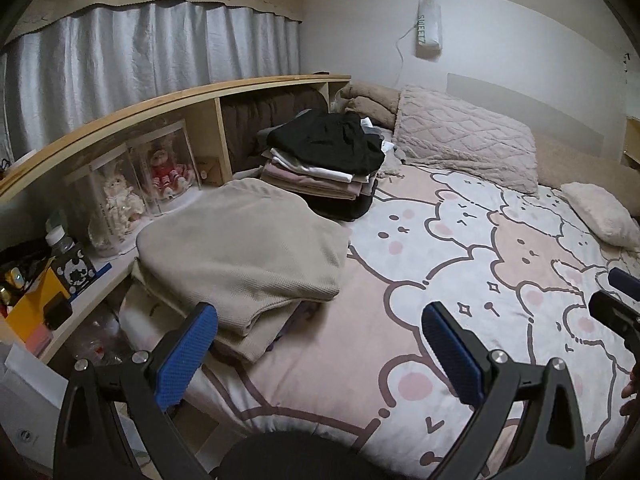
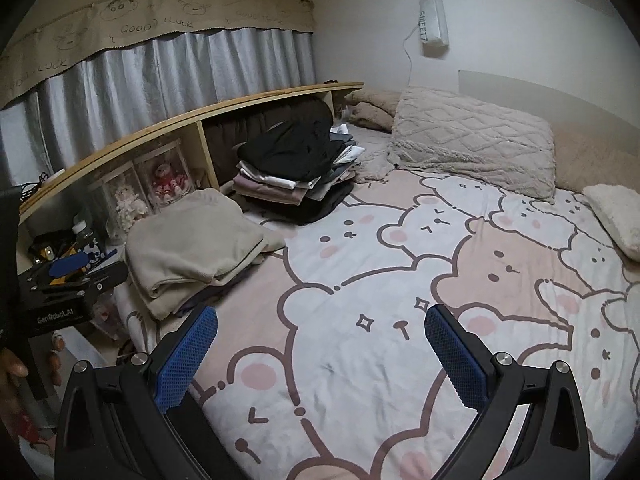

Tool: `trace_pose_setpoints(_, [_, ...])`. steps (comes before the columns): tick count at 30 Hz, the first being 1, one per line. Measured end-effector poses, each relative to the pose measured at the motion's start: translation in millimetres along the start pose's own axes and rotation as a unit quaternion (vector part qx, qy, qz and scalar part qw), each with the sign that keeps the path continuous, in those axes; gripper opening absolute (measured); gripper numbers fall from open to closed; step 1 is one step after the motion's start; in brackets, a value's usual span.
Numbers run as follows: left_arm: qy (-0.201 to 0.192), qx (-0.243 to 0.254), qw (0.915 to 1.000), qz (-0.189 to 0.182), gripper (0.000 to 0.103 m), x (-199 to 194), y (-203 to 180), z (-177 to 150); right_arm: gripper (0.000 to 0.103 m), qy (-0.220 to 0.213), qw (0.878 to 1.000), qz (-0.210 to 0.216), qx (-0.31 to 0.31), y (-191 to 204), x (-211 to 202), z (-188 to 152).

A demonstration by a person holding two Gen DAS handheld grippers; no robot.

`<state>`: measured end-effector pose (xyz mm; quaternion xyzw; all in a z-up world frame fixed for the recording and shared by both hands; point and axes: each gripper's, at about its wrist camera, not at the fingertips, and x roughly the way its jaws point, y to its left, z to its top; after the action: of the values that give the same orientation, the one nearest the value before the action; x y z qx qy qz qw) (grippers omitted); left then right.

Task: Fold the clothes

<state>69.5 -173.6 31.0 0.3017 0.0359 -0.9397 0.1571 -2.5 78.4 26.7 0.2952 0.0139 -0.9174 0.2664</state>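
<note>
A folded beige knit garment (image 1: 244, 248) lies on top of a low pile at the bed's left edge; it also shows in the right wrist view (image 2: 192, 244). Behind it stands a taller stack of folded clothes topped by a black garment (image 1: 328, 148), also in the right wrist view (image 2: 292, 152). My left gripper (image 1: 320, 320) is open and empty, just in front of the beige garment. My right gripper (image 2: 322, 324) is open and empty above the bear-print bedspread (image 2: 400, 280). The left gripper's body (image 2: 68, 280) shows at the far left of the right wrist view.
A wooden shelf (image 1: 168, 100) runs along the bed's left side with doll cases (image 1: 140, 176) and small items. Pillows (image 1: 464, 136) lie at the head of the bed, a small cushion (image 1: 604, 212) at the right. Grey curtains (image 1: 140, 64) hang behind the shelf.
</note>
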Motion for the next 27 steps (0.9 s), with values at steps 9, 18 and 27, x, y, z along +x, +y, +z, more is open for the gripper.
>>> trace_pose_setpoints(9, [0.003, 0.003, 0.9999, -0.011, 0.103, -2.6, -0.5, -3.9, 0.103, 0.01, 1.0, -0.007, 0.005, 0.0, 0.2, -1.4])
trace_pose_setpoints(18, [0.004, 0.002, 0.9999, -0.013, 0.103, -3.9, -0.7, -4.3, 0.103, 0.02, 1.0, -0.017, -0.001, -1.7, 0.5, -3.7])
trace_pose_setpoints(27, [0.005, 0.01, 0.9998, -0.016, 0.103, -2.3, -2.5, -6.4, 0.103, 0.024, 0.999, -0.022, -0.005, 1.0, 3.6, -3.8])
